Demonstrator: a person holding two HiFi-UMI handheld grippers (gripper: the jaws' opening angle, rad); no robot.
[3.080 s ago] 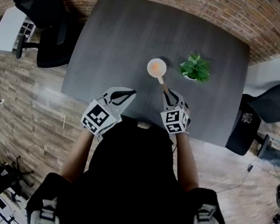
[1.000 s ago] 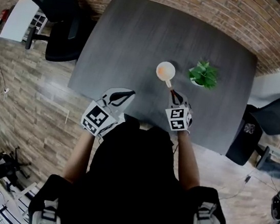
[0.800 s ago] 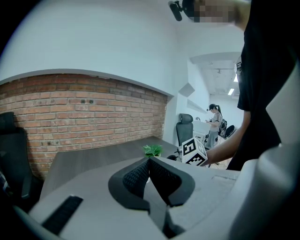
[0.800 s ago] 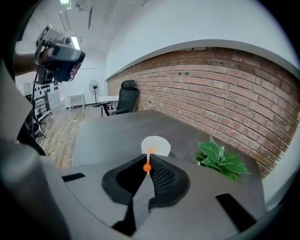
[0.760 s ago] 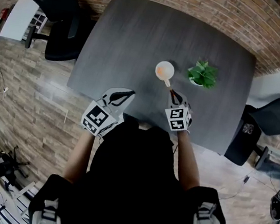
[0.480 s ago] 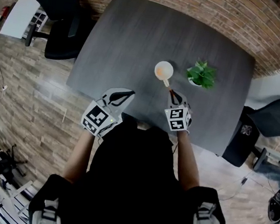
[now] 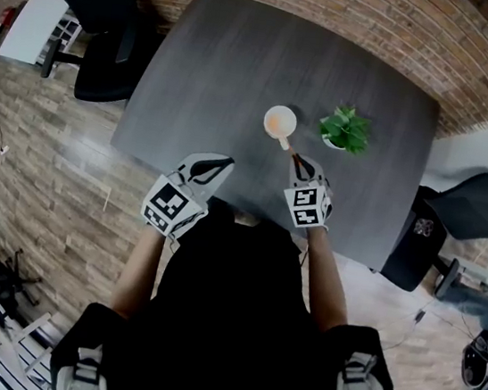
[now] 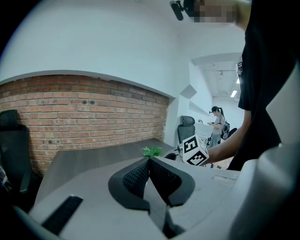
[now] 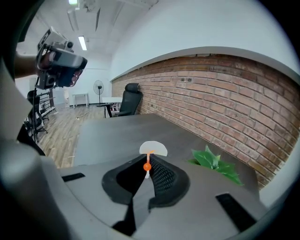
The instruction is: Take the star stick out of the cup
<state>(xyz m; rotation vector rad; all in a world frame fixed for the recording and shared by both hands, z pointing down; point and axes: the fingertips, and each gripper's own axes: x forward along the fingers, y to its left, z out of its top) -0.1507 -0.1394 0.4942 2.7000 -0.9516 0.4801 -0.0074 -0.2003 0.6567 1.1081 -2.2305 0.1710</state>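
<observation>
Nearby, plant (image 7: 344, 130) just beside cup (image 7: 280, 121)

Dark wood-grain table (image 7: 225, 70); on it a white cup (image 7: 279, 121); just beside it, a small potted plant (image 7: 344, 129).

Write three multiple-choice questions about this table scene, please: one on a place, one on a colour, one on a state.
1. Where does the potted plant stand in the head view?
A. right of the cup
B. inside the cup
C. on the floor

2. What colour is the cup's rim?
A. black
B. white
C. green

3. How is the star stick now?
A. lying flat on the table
B. far end in the cup, near end between the jaws of the right gripper
C. stuck in the plant

Answers: 1 A, the plant sits beside the cup; 2 B, the rim shows white around an orange inside; 3 B, the right gripper view shows the jaws shut on the stick.
</observation>
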